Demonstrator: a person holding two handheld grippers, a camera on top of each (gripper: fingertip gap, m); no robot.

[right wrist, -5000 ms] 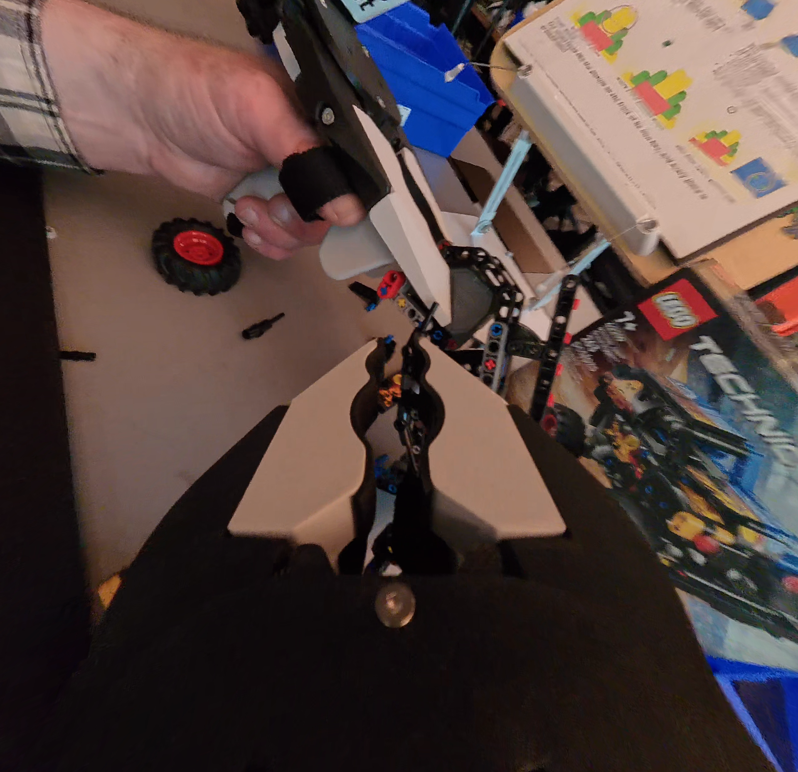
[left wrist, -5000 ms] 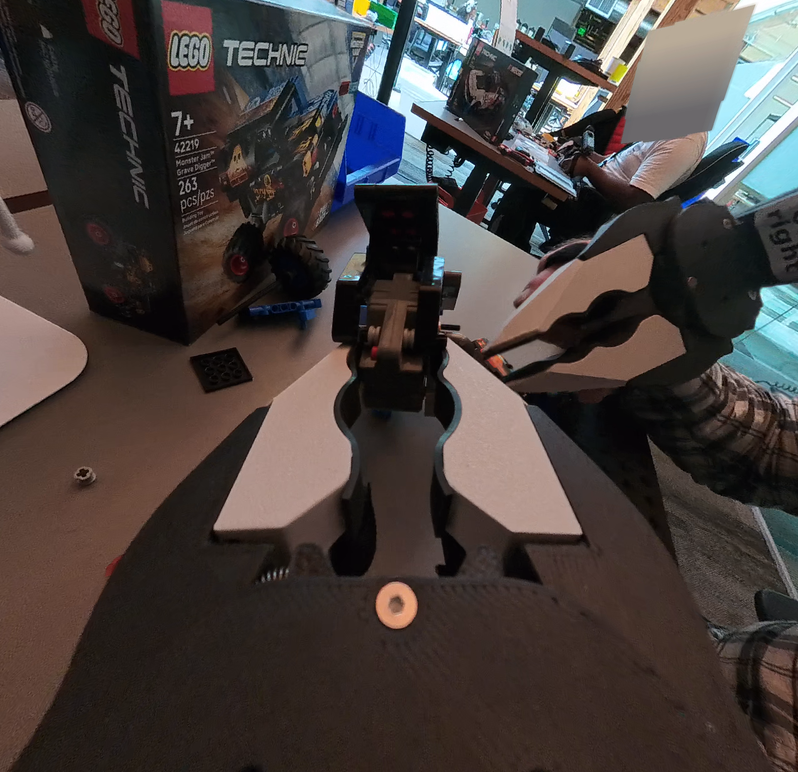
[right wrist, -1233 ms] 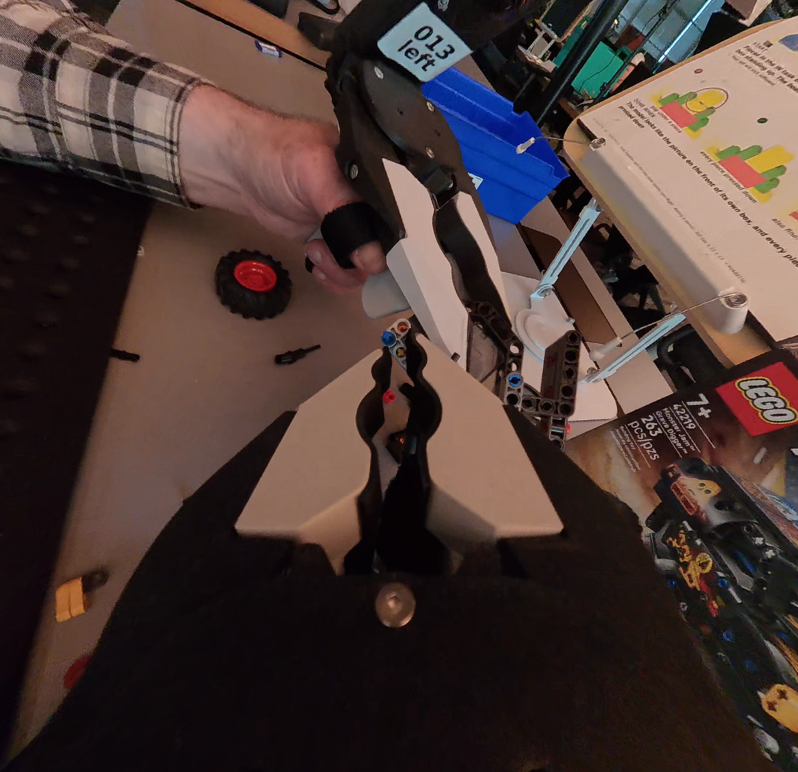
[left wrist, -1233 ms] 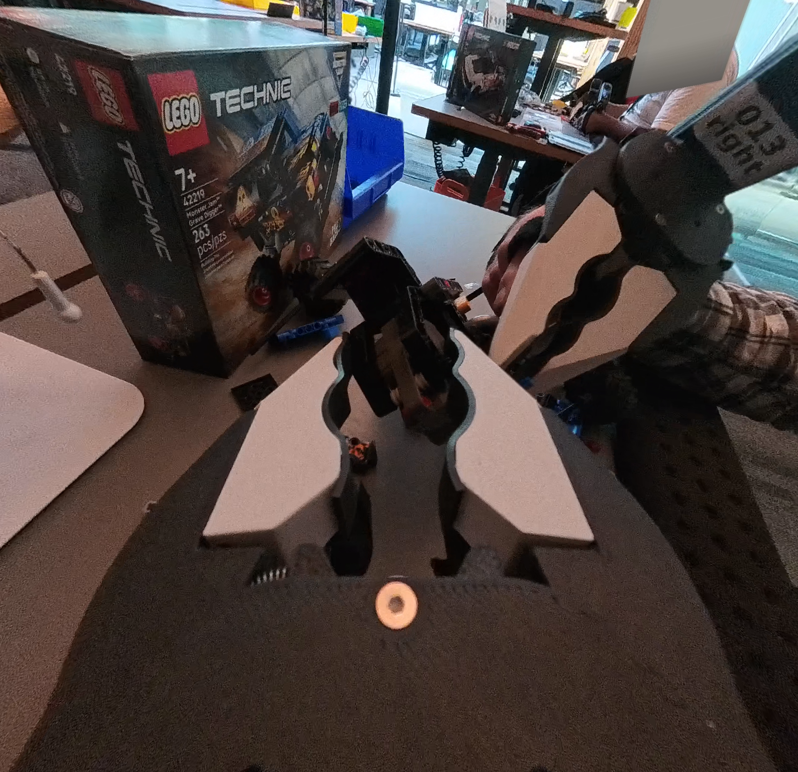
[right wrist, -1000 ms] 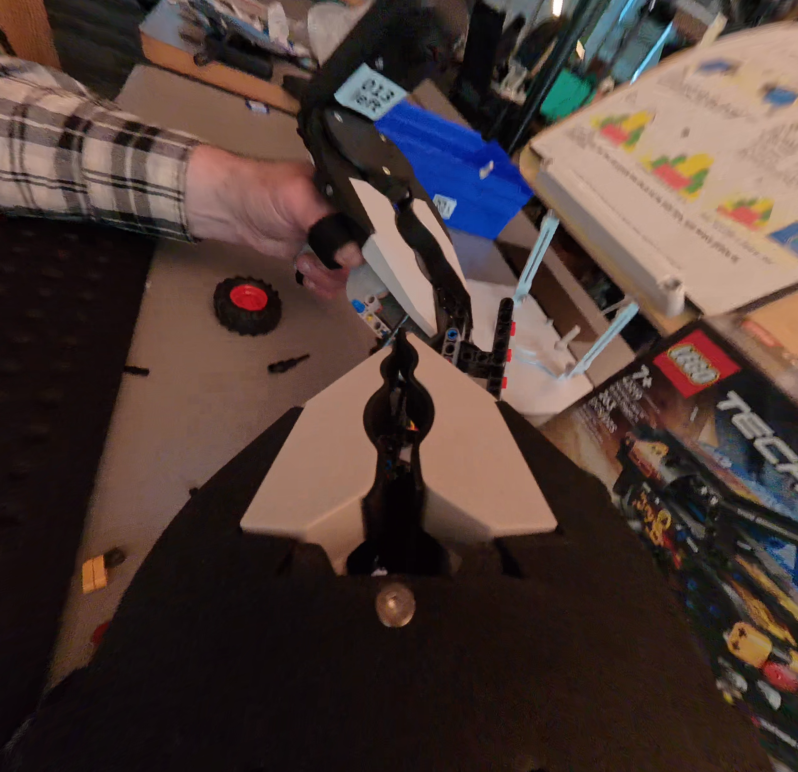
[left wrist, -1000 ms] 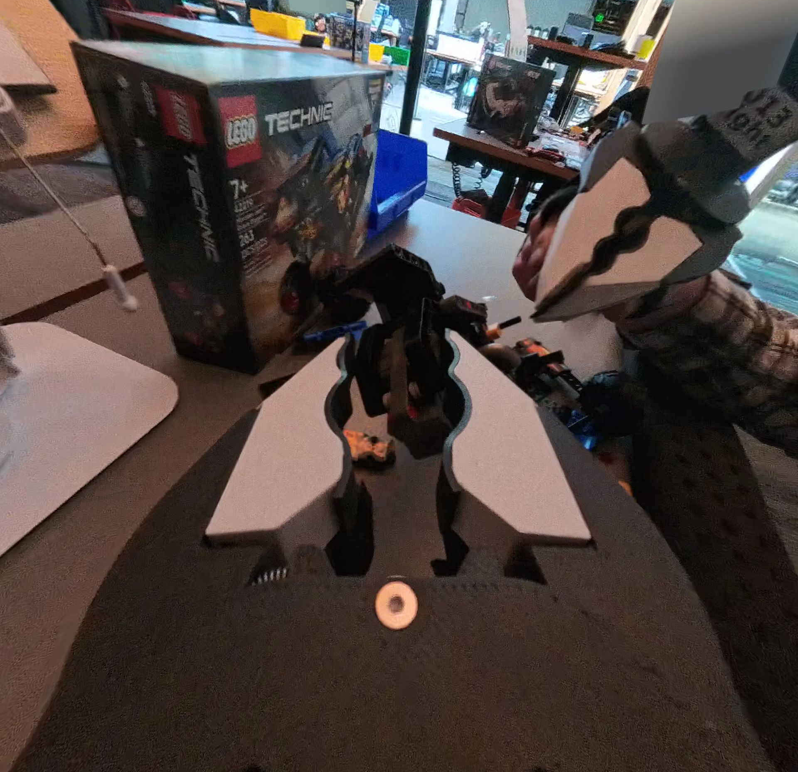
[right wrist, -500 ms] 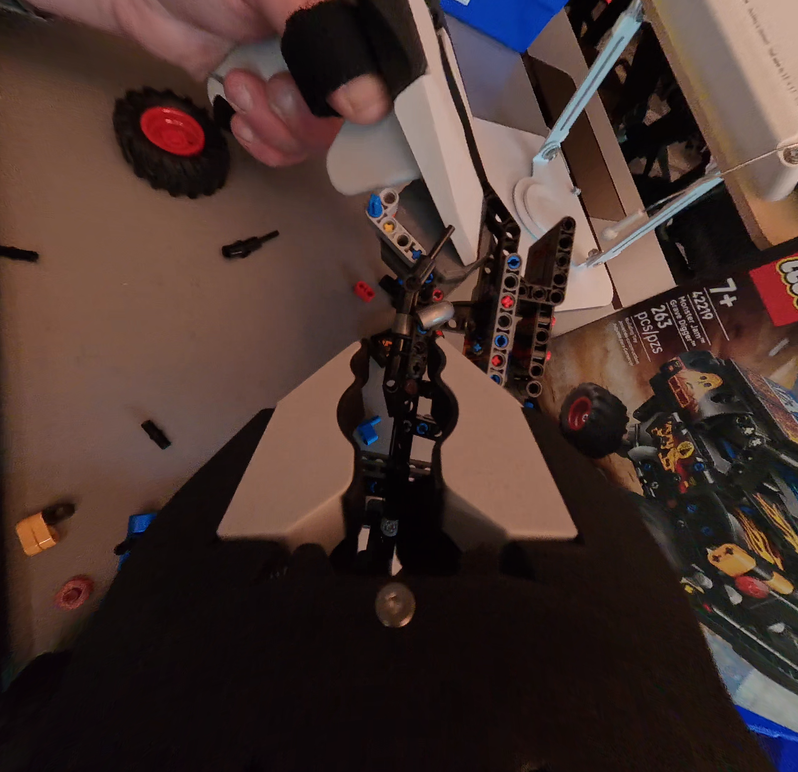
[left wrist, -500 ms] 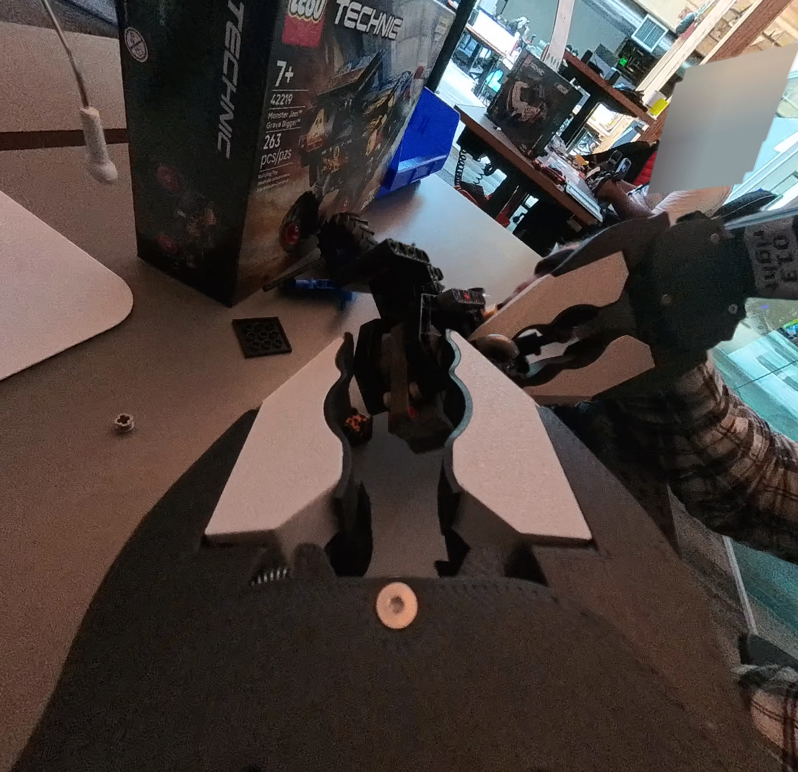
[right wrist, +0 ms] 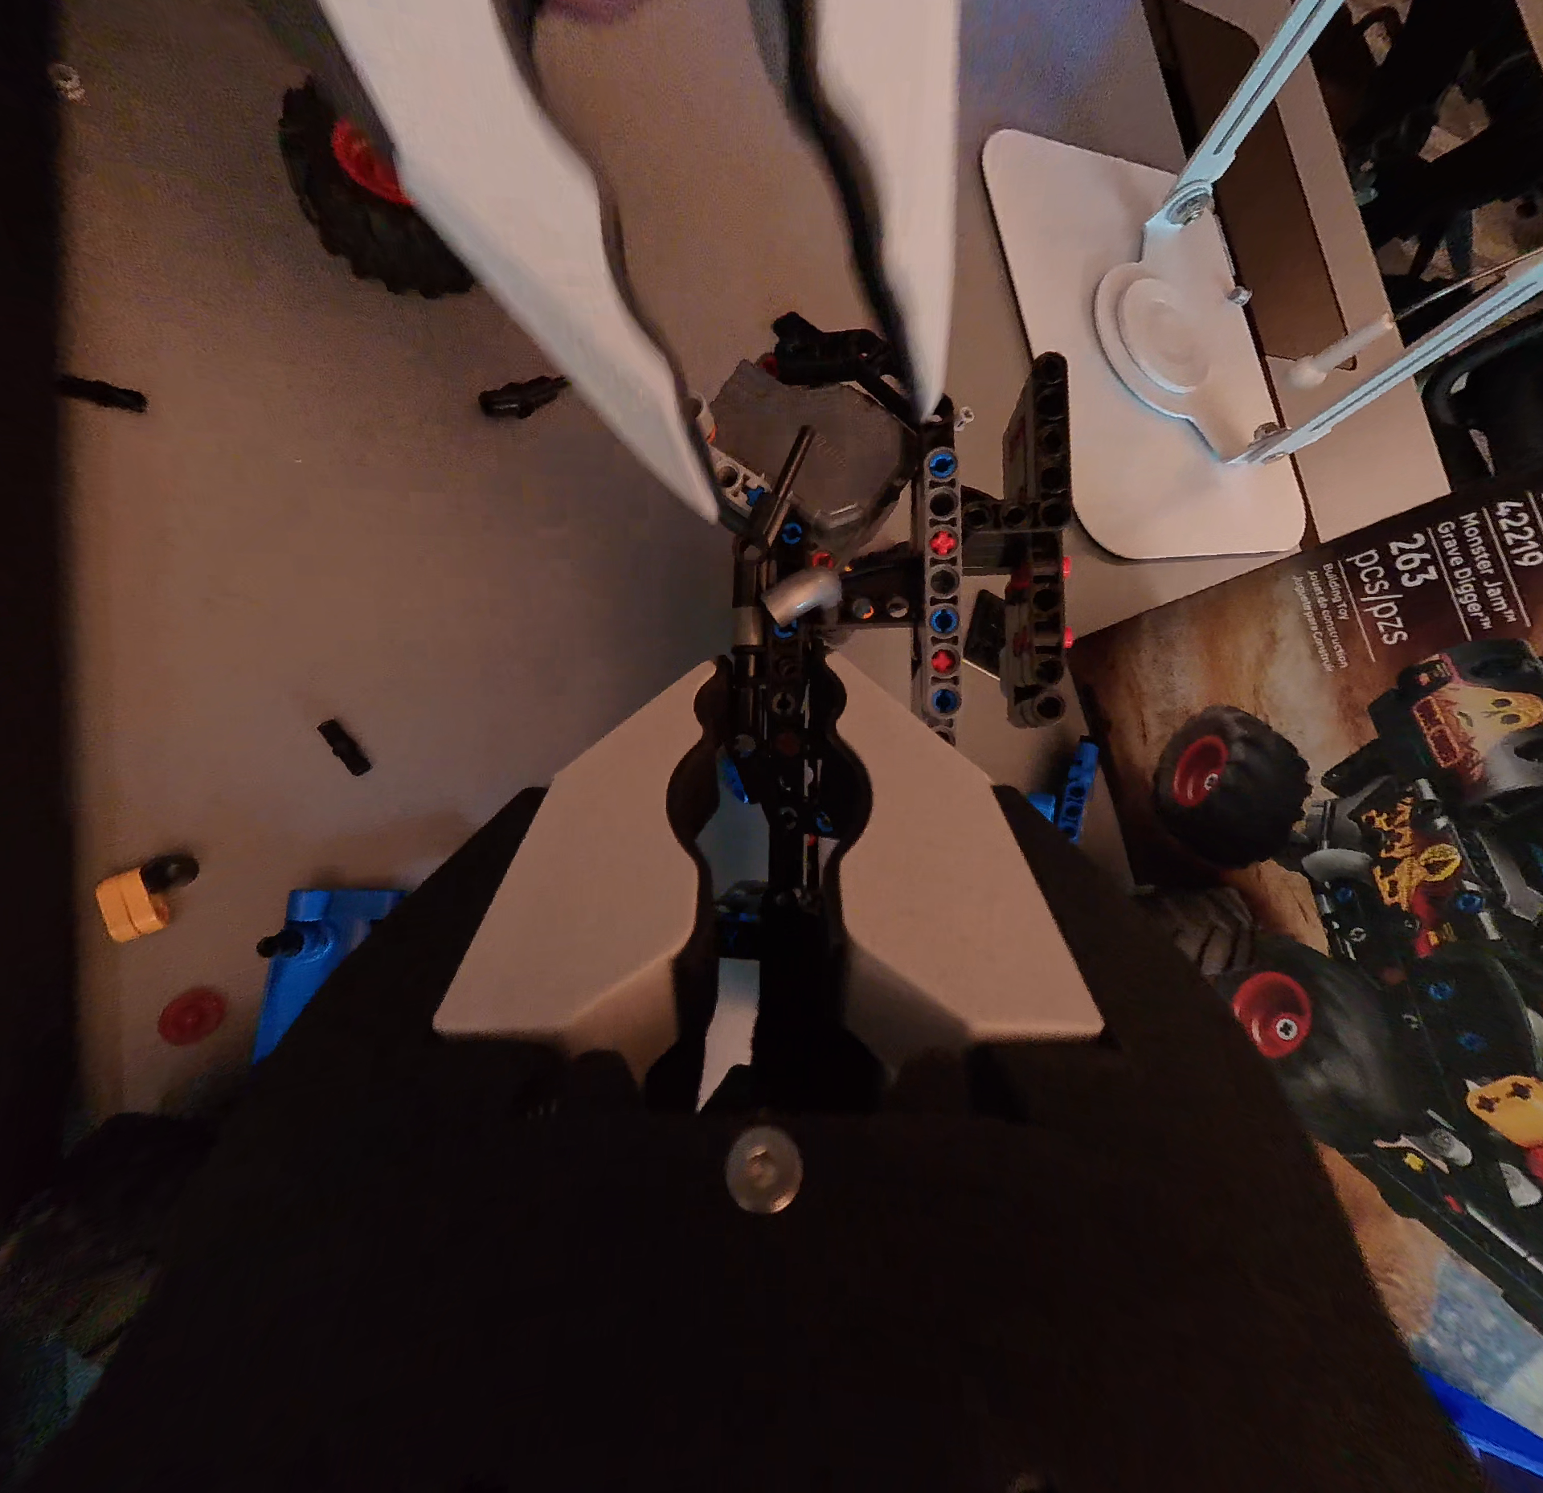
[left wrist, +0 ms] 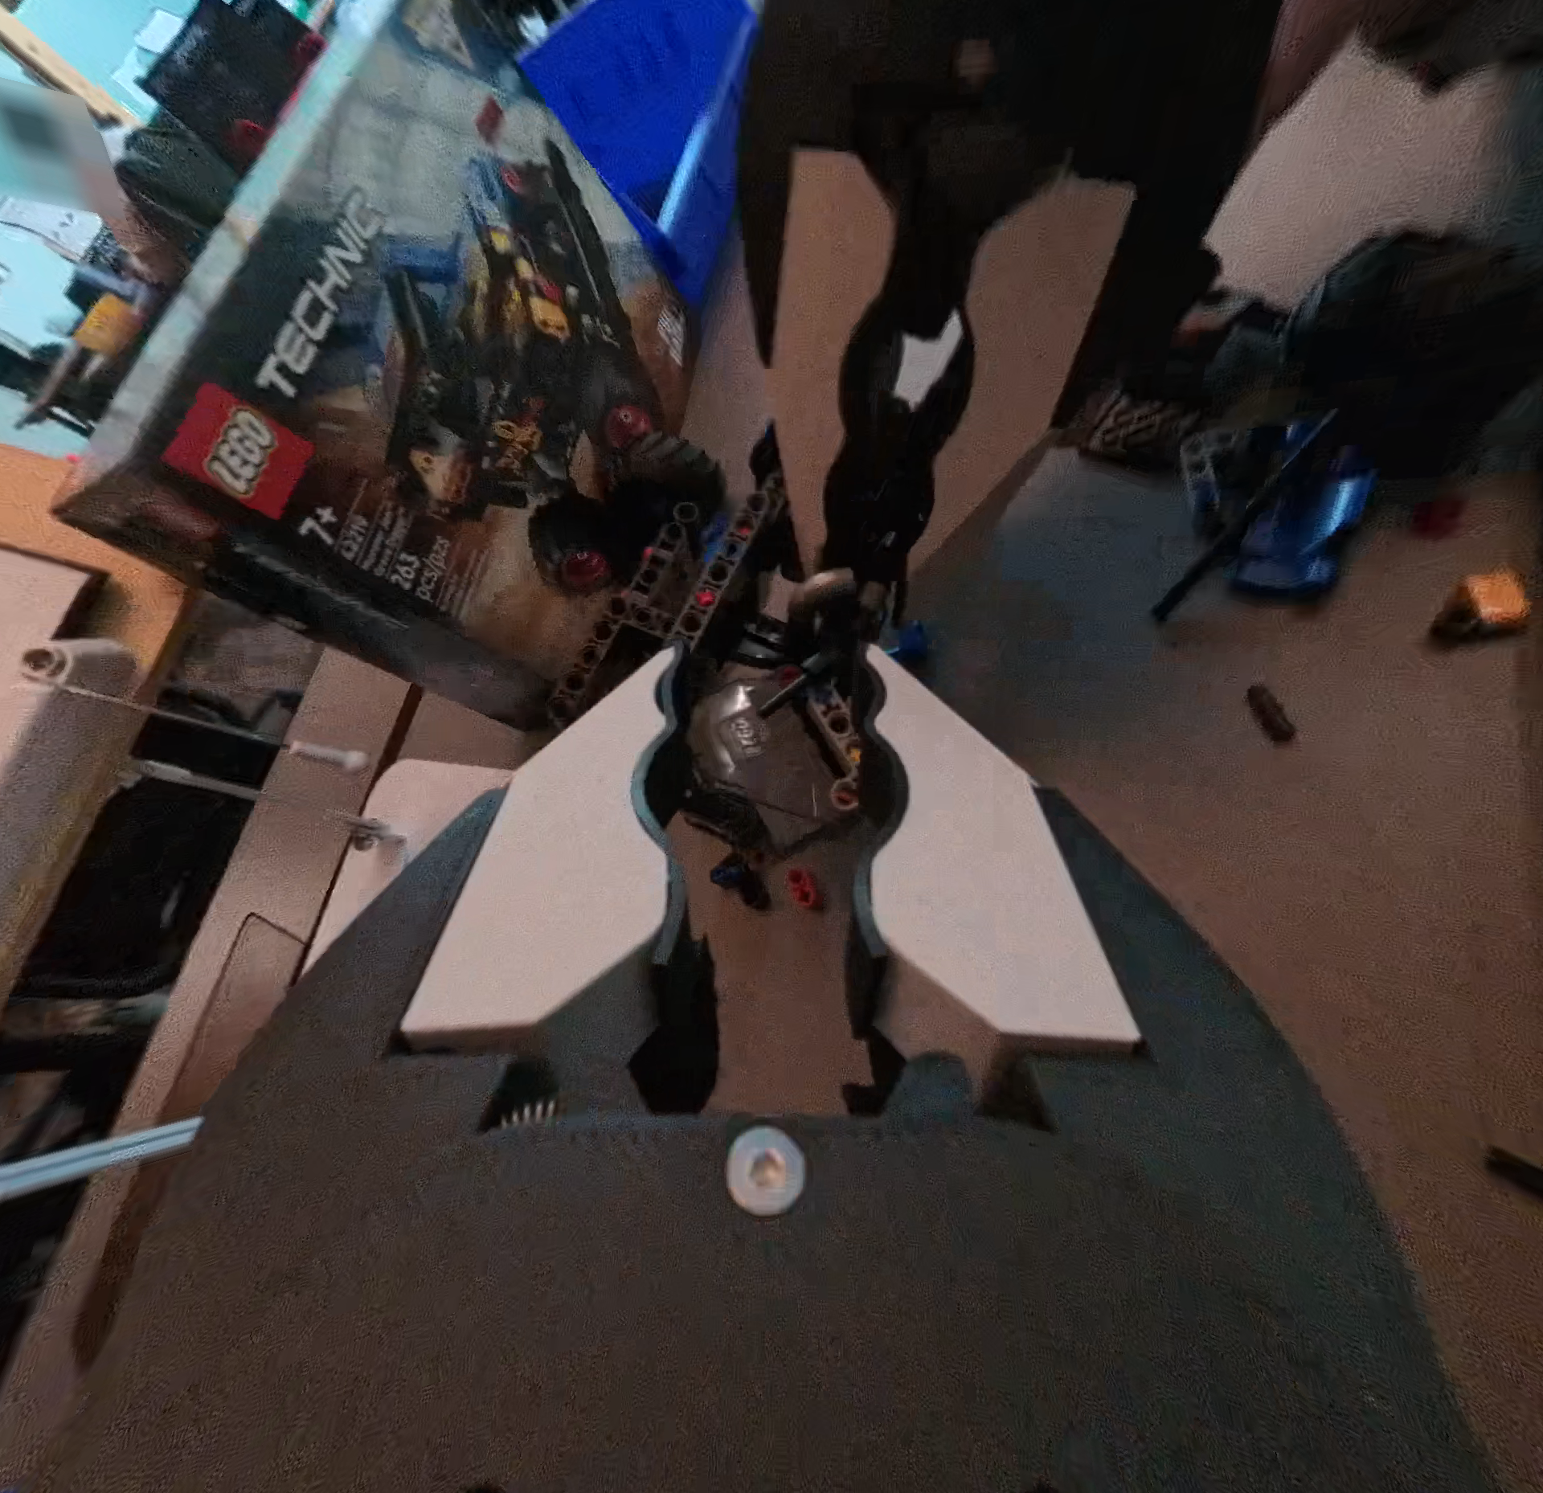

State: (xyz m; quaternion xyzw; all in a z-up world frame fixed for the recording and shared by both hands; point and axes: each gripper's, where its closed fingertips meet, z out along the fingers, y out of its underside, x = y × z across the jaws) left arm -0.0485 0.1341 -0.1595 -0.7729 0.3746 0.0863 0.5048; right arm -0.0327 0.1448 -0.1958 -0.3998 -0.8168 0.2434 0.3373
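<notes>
A loose wheel (right wrist: 359,201) lies far left on the bench (right wrist: 250,551). The left gripper (left wrist: 768,668) has its jaws part open around the grey end of a brick model (right wrist: 960,551) — whether they press it, I cannot tell. The right gripper (right wrist: 768,676) has its jaws closed on the model's thin black frame. Just right stands a white stand base (right wrist: 1085,284), then the toy box (right wrist: 1378,827).
</notes>
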